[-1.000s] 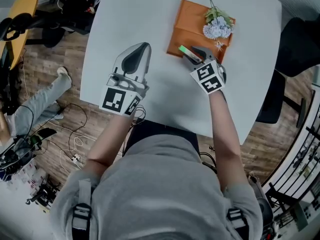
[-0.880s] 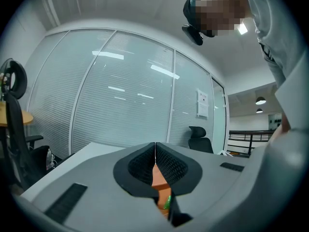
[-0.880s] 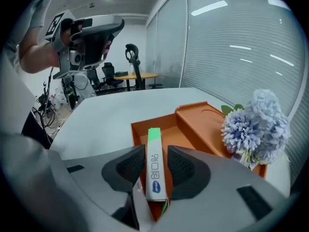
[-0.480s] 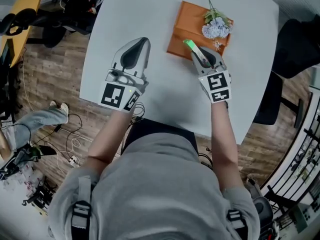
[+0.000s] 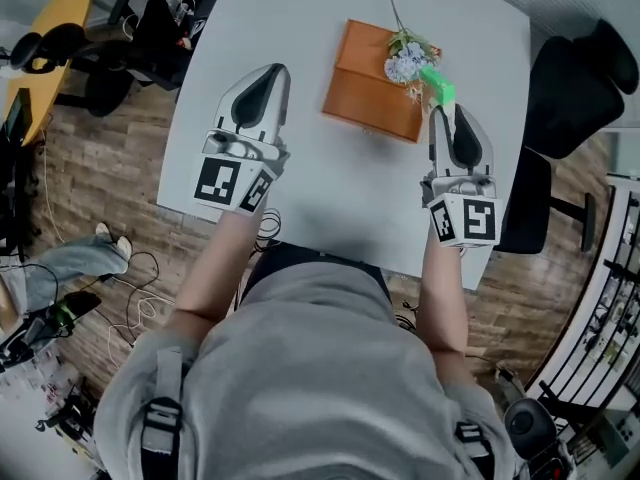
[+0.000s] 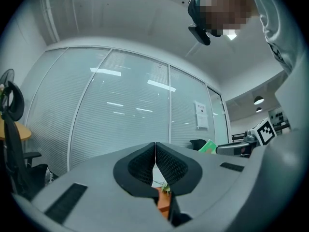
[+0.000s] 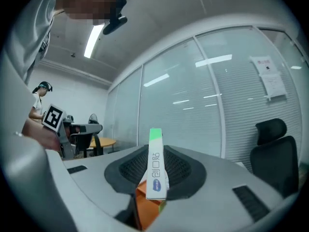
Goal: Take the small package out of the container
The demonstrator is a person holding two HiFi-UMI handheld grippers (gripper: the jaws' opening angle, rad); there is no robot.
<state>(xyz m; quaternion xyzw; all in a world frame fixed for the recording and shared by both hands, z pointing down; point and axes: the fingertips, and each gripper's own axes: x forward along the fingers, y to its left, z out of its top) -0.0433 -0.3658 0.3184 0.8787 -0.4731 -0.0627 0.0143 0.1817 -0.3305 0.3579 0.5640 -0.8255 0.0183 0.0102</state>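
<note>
The small package (image 5: 437, 84) is a thin white packet with a green end. My right gripper (image 5: 446, 118) is shut on it, its jaws having closed on it within the last second, and holds it in the air at the right of the orange container (image 5: 372, 86). In the right gripper view the package (image 7: 157, 170) stands upright between the black pads, above the container (image 7: 145, 209). A sprig of pale flowers (image 5: 405, 58) lies on the container's far end. My left gripper (image 5: 268, 76) hovers left of the container, shut and empty, its jaws (image 6: 155, 151) meeting at the tip.
The white table (image 5: 300, 178) ends close to my body and at the right. A black office chair (image 5: 580, 78) stands right of it. A yellow table (image 5: 50, 28), chairs, cables and a person's legs (image 5: 75, 258) are on the floor side at the left.
The right gripper has closed on the green-ended package at the container, then lifted it up and to the right, turning level. The left gripper has risen a little.
</note>
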